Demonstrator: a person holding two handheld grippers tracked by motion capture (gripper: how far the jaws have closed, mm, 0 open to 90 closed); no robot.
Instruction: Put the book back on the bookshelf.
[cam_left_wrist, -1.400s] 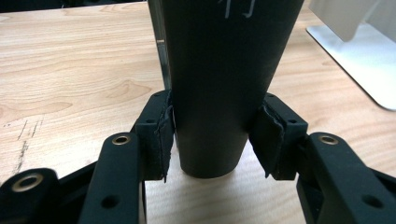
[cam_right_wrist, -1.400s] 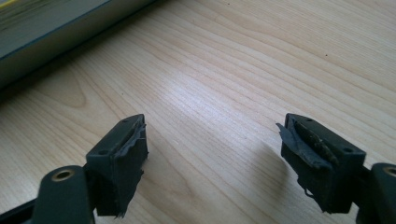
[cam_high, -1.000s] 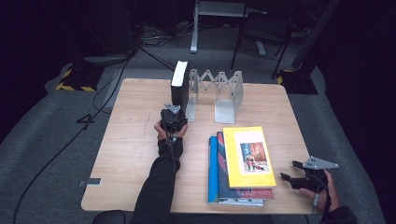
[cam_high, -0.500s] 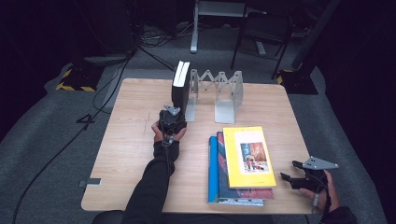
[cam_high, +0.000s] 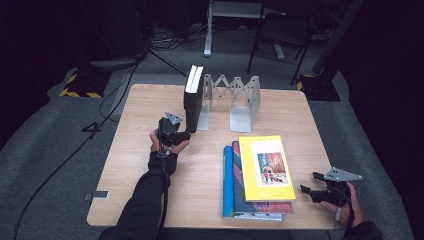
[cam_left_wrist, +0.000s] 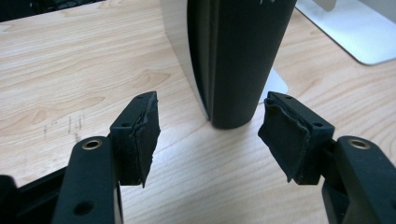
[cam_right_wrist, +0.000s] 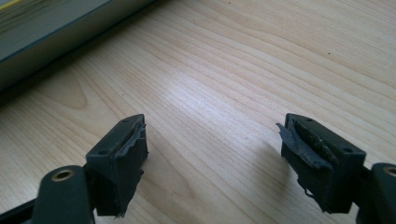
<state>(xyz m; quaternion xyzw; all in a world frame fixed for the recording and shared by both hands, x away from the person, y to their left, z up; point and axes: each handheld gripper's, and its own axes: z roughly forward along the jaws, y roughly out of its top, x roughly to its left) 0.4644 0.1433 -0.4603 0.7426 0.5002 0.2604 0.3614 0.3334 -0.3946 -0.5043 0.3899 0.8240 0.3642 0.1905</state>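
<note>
A black book (cam_high: 194, 97) stands upright on the table against the left end of a grey metal book rack (cam_high: 240, 97). My left gripper (cam_high: 181, 133) is just in front of it, a little to the left. In the left gripper view the book's spine (cam_left_wrist: 233, 60) rises just beyond the tips of my left gripper (cam_left_wrist: 210, 105). Its jaws have just been opening, and no pad touches the book. My right gripper (cam_high: 306, 192) rests open near the table's right front corner. In its own view, my right gripper (cam_right_wrist: 212, 126) has bare wood between its jaws.
A stack of books lies flat at the front right of the wooden table (cam_high: 210, 165), with a yellow book (cam_high: 264, 167) on top and a blue one (cam_high: 229, 185) at the bottom. Its edge (cam_right_wrist: 56, 32) is in the right gripper view. Chairs and cables lie beyond the table.
My left gripper has drawn back from the black book, to the left, with its jaws spreading wider. The book stays standing at the rack. The right hand has not moved.
</note>
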